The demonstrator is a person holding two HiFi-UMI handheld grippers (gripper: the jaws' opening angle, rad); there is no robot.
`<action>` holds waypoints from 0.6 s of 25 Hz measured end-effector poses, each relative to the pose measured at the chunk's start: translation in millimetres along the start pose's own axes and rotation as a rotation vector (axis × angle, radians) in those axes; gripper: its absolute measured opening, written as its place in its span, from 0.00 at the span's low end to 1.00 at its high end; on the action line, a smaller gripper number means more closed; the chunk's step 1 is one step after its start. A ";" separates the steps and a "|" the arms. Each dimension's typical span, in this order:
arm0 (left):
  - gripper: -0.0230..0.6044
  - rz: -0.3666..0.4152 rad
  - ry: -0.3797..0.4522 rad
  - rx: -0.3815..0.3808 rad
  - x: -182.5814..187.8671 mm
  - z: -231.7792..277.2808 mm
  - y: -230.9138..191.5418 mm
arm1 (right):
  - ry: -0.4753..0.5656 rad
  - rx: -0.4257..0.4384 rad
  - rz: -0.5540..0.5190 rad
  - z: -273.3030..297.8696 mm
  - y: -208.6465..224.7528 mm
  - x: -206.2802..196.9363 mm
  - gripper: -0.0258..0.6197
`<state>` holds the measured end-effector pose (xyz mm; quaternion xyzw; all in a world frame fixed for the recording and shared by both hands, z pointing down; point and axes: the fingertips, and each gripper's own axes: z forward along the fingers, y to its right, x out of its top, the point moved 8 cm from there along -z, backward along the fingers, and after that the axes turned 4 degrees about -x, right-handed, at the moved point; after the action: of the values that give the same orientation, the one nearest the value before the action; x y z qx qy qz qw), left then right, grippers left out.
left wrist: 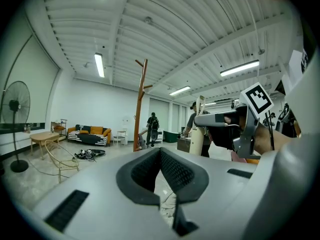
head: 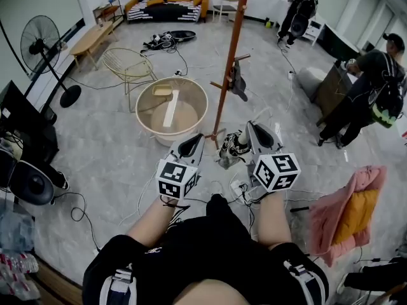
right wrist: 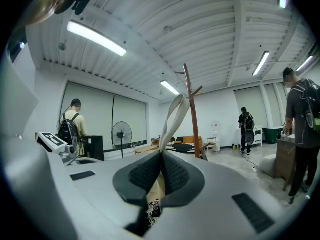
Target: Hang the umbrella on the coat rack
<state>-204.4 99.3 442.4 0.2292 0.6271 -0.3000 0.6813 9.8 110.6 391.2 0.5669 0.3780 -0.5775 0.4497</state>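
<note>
The wooden coat rack point(head: 229, 62) stands on the floor just beyond my hands, with a dark item point(head: 238, 82) hanging from one of its lower pegs. My right gripper point(head: 250, 129) is shut on a cream strap loop point(right wrist: 176, 116) that rises from between its pads. A black-and-white patterned folded umbrella point(head: 233, 146) hangs under it, beside the rack's foot. The rack's pole point(right wrist: 192, 114) rises right behind the strap in the right gripper view. My left gripper point(head: 193, 142) is shut with nothing in it, just left of the umbrella. The left gripper view shows the right gripper point(left wrist: 227, 129) and the rack point(left wrist: 140, 109).
A round beige tub point(head: 149, 116) sits left of the rack, with a wire chair point(head: 130, 65) behind it. A standing fan point(head: 41, 43) is at far left. A pink and yellow cloth point(head: 350, 208) lies at right. People point(head: 372, 81) stand at right, and cables cross the floor.
</note>
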 end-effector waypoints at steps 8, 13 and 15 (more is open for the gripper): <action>0.06 0.023 0.013 0.056 25.1 115.3 -85.6 | 0.028 0.086 -0.035 123.1 68.1 32.4 0.07; 0.06 0.040 0.023 0.088 52.8 208.8 -122.3 | 0.061 0.193 -0.037 192.6 128.1 66.0 0.07; 0.06 0.045 0.030 0.097 62.2 247.1 -133.1 | 0.081 0.232 -0.047 220.9 154.5 81.4 0.07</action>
<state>-117.8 -173.6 416.0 0.2802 0.6166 -0.3111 0.6667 90.5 -153.7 337.3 0.6289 0.3396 -0.6045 0.3518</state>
